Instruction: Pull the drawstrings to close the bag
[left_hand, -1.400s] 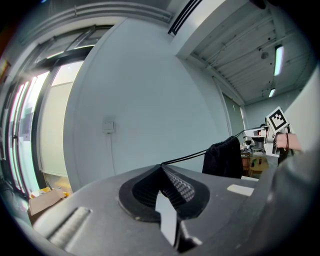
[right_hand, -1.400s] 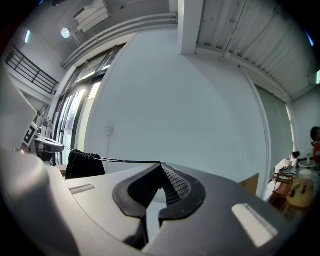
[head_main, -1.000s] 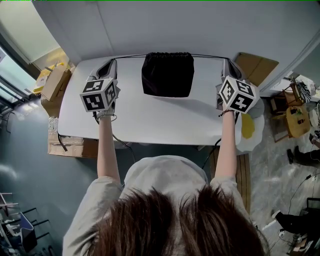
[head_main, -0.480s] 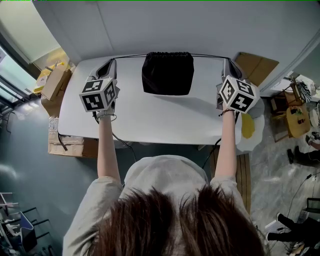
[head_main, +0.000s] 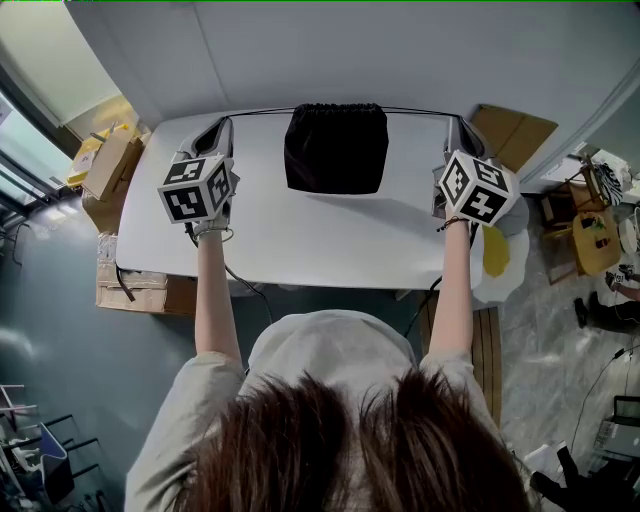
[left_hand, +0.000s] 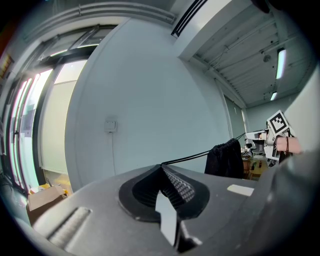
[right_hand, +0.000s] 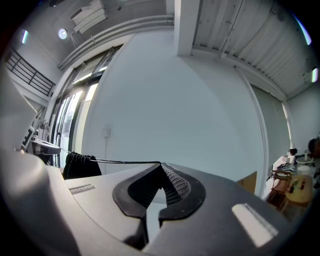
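A black drawstring bag (head_main: 336, 148) sits at the far middle of the white table (head_main: 300, 240), its gathered top toward the wall. One taut black drawstring (head_main: 265, 111) runs left to my left gripper (head_main: 222, 122), which is shut on its end. The other drawstring (head_main: 415, 112) runs right to my right gripper (head_main: 456, 122), shut on that end. In the left gripper view the string (left_hand: 192, 157) leads from the closed jaw tips (left_hand: 161, 165) to the bag (left_hand: 225, 159). In the right gripper view the string (right_hand: 125, 161) leads from the tips (right_hand: 160, 163) to the bag (right_hand: 80, 166).
A pale wall stands just behind the table's far edge. Cardboard boxes (head_main: 110, 165) sit on the floor to the left, another flat box (head_main: 515, 135) at the far right. A yellow item (head_main: 496, 252) lies beside the table's right edge.
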